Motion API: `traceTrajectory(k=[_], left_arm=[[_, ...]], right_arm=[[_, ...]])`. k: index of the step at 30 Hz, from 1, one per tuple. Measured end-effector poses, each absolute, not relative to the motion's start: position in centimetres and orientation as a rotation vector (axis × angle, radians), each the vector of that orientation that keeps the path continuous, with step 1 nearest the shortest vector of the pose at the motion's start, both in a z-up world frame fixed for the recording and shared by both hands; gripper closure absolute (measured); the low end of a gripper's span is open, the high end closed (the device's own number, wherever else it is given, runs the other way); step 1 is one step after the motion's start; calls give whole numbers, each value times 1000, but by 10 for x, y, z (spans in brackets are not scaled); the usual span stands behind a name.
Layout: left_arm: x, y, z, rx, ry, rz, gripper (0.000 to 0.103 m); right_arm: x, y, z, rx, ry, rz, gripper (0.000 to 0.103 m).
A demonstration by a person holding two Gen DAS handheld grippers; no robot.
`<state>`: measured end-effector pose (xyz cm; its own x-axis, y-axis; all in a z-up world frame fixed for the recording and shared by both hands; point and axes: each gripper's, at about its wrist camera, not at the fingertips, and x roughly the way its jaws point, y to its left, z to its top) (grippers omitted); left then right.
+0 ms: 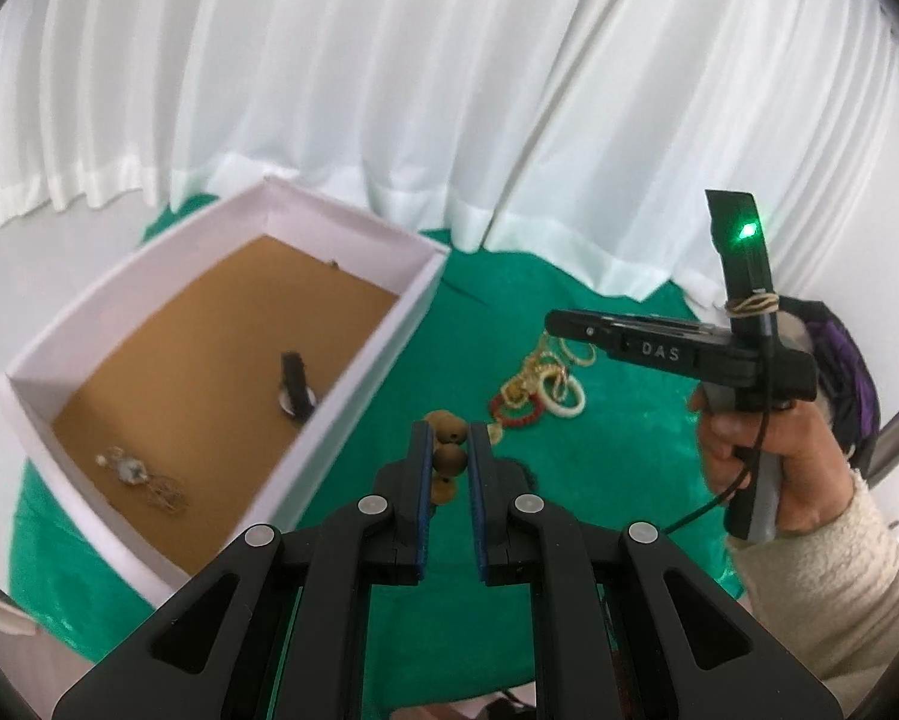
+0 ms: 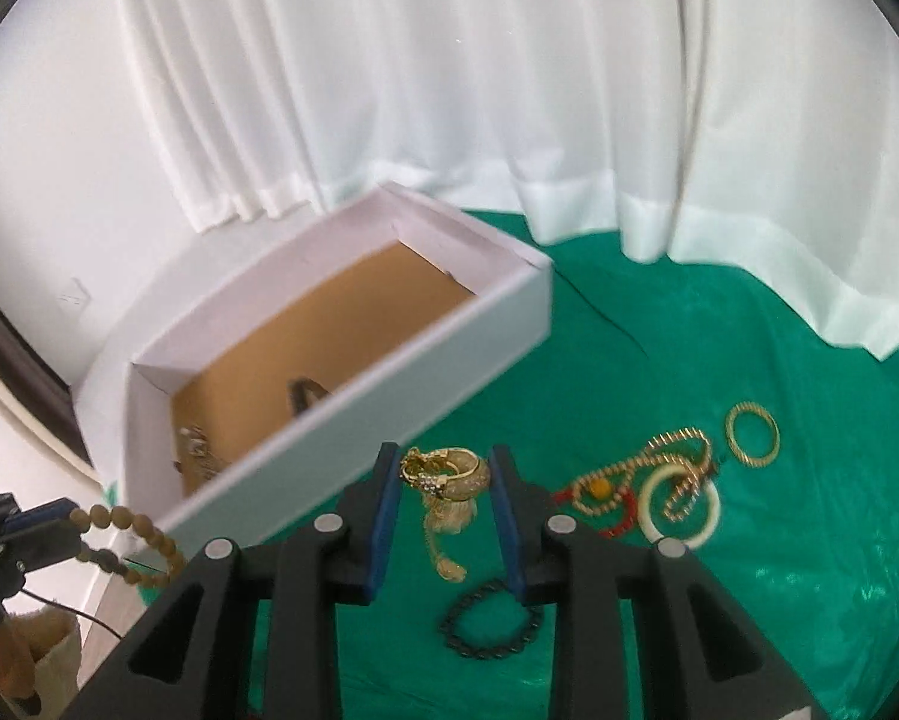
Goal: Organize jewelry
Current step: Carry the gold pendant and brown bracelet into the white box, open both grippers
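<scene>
My left gripper [image 1: 449, 450] is shut on a brown wooden bead bracelet [image 1: 451, 459], held above the green cloth just right of the white box [image 1: 383, 360]; the bracelet also shows in the right wrist view [image 2: 125, 531]. The box has a brown floor with a black-strap watch [image 1: 295, 387] and a small jewelled piece [image 1: 130, 469] inside. My right gripper [image 2: 446, 480] is shut on a gold bangle with stones [image 2: 449, 473], lifted near the box's long wall [image 2: 389, 396]; a gold chain [image 2: 443, 546] hangs from it. The right gripper also shows from the side in the left wrist view [image 1: 560, 324].
On the green cloth [image 2: 749, 570] lie a black bead bracelet [image 2: 490, 621], a red bead bracelet [image 2: 620, 519], a white ring [image 2: 680, 507], a gold chain [image 2: 659, 462] and a gold bangle [image 2: 752, 435]. White curtain [image 2: 449, 90] hangs behind. A purple-black bag [image 1: 839, 360] sits at right.
</scene>
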<state>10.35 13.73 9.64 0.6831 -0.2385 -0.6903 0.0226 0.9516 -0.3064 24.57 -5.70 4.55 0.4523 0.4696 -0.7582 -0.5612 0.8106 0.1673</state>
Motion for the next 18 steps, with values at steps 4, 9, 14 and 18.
traceTrajectory(k=[4,9,14,18], left_arm=[[103,156,105,-275,798,-112,94],[110,185,110,-274,801,-52,94],[130,226,110,-299,813,25,94],[153,262,95,-331,831,82,94]], right_arm=[[234,-39,63,-132,876,683,73],[230,-13,86,-137,857,751,73],[237,21,120,-145,798,818,73],[250,54,130,-148,782,868,73]])
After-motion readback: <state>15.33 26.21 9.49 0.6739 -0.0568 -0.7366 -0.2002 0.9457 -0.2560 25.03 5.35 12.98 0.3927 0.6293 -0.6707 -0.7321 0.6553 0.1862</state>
